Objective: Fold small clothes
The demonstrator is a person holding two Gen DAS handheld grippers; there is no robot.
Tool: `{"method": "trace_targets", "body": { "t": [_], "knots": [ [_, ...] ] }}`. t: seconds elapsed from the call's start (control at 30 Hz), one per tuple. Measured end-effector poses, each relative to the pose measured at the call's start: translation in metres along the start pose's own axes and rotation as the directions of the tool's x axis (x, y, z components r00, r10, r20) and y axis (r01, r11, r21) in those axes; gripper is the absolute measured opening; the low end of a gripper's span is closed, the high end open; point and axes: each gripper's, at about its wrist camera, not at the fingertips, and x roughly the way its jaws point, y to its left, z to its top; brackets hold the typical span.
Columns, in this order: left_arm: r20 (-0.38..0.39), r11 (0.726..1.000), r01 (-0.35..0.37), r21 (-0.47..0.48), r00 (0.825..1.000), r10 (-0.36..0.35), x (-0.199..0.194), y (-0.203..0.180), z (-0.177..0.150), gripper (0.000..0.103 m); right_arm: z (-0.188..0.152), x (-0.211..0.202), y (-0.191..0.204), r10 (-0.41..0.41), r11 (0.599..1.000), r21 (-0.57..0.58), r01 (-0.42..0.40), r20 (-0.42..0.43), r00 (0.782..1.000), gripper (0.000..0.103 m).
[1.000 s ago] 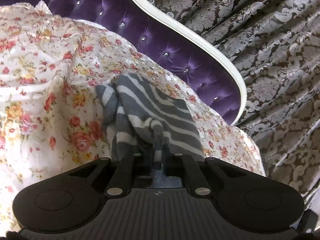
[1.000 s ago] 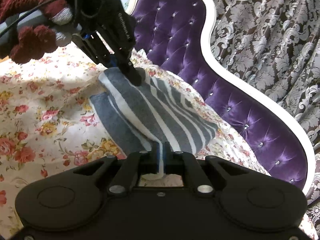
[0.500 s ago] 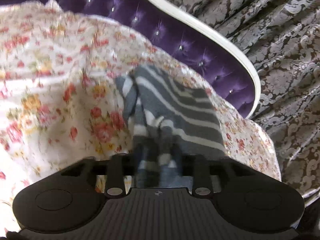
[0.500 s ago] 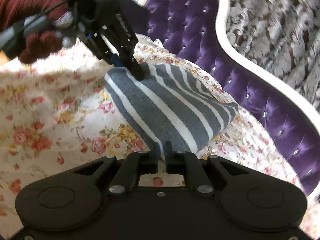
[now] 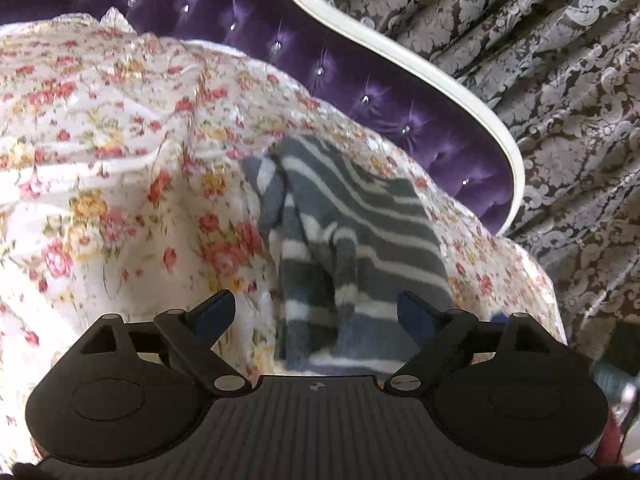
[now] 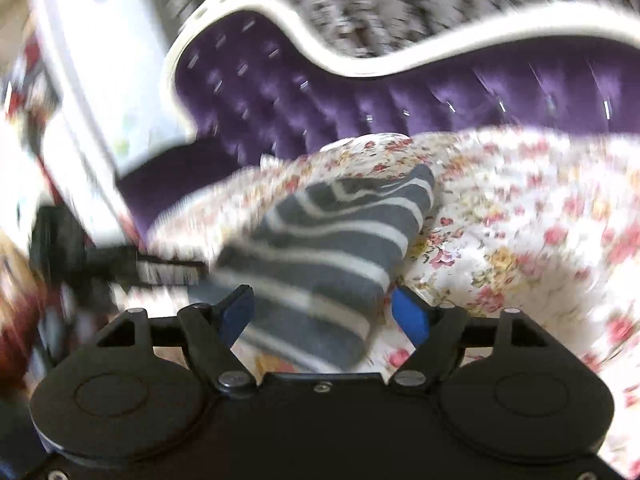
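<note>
Left wrist view is showing the grey striped garment lying bunched on the floral bedsheet, with no readable writing on it. Both the left gripper and right gripper are standing wide apart, gripping nothing. Purple tufted headboard and damask curtain are bordering the sheet behind.

Striped garment heaped between spread left tongs; flowered sheet bare leftward.
</note>
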Motion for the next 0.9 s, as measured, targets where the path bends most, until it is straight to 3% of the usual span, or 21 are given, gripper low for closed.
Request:
{"method": "trace_targets", "body": {
  "t": [0.1, 0.43, 0.9],
  "knots": [
    [-0.025, 1.000, 0.009, -0.014, 1.000, -0.009, 0.005, 0.001, -0.003, 0.089, 0.012, 0.019, -0.025, 0.029, 0.991, 0.130, -0.029, 0.006, 1.000, 0.079],
    [-0.092, 0.996, 0.084, -0.025, 0.992, -0.086, 0.032, -0.012, -0.007, 0.089, 0.029, 0.087, -0.063, 0.133, 0.955, 0.274, -0.113, -0.053, 0.990, 0.081],
    [-0.063, 0.992, 0.123, -0.040, 0.990, -0.125, 0.054, -0.016, 0.003, 0.092, 0.037, 0.116, -0.066, 0.183, 0.953, 0.258, -0.161, -0.064, 0.981, 0.083]
  ]
}}
